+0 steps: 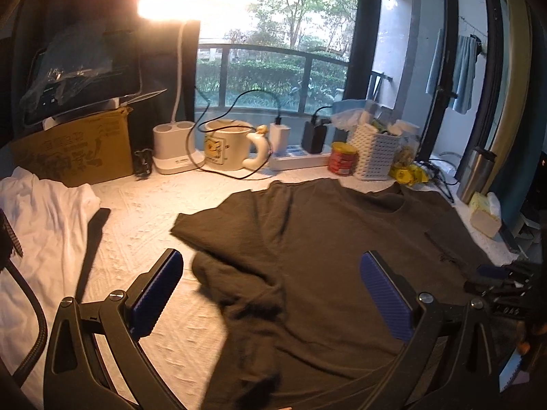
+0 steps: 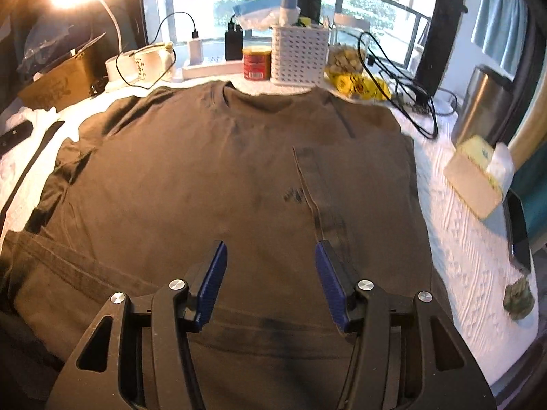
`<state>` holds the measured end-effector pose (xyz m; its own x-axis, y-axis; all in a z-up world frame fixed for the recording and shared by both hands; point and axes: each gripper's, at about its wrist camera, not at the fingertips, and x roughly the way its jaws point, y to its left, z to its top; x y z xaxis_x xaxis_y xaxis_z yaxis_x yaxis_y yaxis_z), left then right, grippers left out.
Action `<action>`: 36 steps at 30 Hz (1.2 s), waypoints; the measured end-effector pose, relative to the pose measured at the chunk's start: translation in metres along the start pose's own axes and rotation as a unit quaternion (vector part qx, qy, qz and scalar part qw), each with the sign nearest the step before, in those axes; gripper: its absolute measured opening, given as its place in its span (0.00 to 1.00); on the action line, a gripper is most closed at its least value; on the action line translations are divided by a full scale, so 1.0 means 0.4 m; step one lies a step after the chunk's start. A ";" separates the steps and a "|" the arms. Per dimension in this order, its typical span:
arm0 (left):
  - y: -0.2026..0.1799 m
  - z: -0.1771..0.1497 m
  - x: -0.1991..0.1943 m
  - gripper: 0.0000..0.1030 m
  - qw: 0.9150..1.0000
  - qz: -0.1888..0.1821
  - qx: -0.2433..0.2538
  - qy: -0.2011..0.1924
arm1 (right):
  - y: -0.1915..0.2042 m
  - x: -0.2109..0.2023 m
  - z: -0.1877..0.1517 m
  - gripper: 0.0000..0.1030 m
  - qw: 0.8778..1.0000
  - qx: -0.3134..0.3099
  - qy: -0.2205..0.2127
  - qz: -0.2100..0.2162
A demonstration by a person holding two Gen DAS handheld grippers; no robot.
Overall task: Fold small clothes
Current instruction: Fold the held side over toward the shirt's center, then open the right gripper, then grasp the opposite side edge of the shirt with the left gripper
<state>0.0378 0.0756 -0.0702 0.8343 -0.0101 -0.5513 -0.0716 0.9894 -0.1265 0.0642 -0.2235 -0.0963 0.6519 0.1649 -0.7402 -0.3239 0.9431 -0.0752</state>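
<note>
Right wrist: shirt (image 2: 205,171) edge nears basket (image 2: 299,56).

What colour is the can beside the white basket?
The can is red, with a yellowish lid; clearest in the right wrist view.

1. A T-shirt (image 2: 222,177) lay spread on the table (image 2: 468,239), filling the frame's centre.
2. Behind its collar stood a can (image 2: 257,63), with a basket (image 2: 299,56) just right of it.
3. A mug (image 1: 227,145) sat at the upper left, a box (image 1: 73,155) farther left.
4. A tissue pack (image 2: 477,179) lay right of the shirt.
</note>
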 end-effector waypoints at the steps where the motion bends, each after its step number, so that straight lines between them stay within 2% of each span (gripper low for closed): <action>1: 0.015 0.003 0.008 0.99 1.000 0.002 0.000 0.003 | 0.006 0.000 0.008 0.55 1.000 -0.001 -0.002 -0.001; 6: 0.083 0.017 0.056 0.78 1.000 -0.001 -0.005 0.027 | 0.030 0.013 0.036 0.55 1.000 -0.001 -0.003 -0.009; 8: 0.113 0.025 0.089 0.62 0.999 -0.003 -0.008 0.048 | 0.039 0.019 0.040 0.55 1.000 -0.002 -0.001 -0.010; 10: 0.130 0.033 0.114 0.57 0.998 -0.002 0.001 0.059 | 0.048 0.027 0.048 0.55 1.000 -0.004 0.002 -0.011; 15: 0.164 0.056 0.183 0.57 0.997 -0.017 0.007 0.081 | 0.056 0.036 0.062 0.55 1.000 -0.005 0.002 -0.013; 18: 0.175 0.054 0.240 0.57 0.994 -0.022 0.005 0.107 | 0.053 0.042 0.070 0.55 1.000 -0.003 0.004 -0.016; 23: 0.173 0.034 0.324 0.57 0.989 -0.008 0.011 0.145 | 0.042 0.057 0.075 0.55 1.000 0.004 0.011 -0.020; 27: 0.161 0.037 0.341 0.56 0.989 0.001 0.023 0.144 | 0.041 0.067 0.077 0.55 1.000 0.004 0.014 -0.017; 28: 0.161 0.038 0.342 0.41 0.989 0.003 0.025 0.143 | 0.040 0.068 0.077 0.55 1.000 0.004 0.013 -0.015; 29: 0.162 0.039 0.340 0.16 0.990 0.006 0.026 0.141 | 0.038 0.070 0.077 0.55 1.000 0.005 0.013 -0.014; 30: 0.166 0.041 0.337 0.04 0.990 0.013 0.022 0.139 | 0.036 0.072 0.077 0.55 1.000 0.006 0.013 -0.014; 36: 0.203 0.059 0.283 0.01 0.993 0.073 0.002 0.094 | 0.000 0.061 0.074 0.55 0.999 0.028 -0.003 -0.020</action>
<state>0.1392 0.1582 -0.1233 0.6985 0.1068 -0.7076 -0.1818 0.9828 -0.0311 0.1003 -0.2109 -0.0945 0.6675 0.1278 -0.7336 -0.2584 0.9637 -0.0672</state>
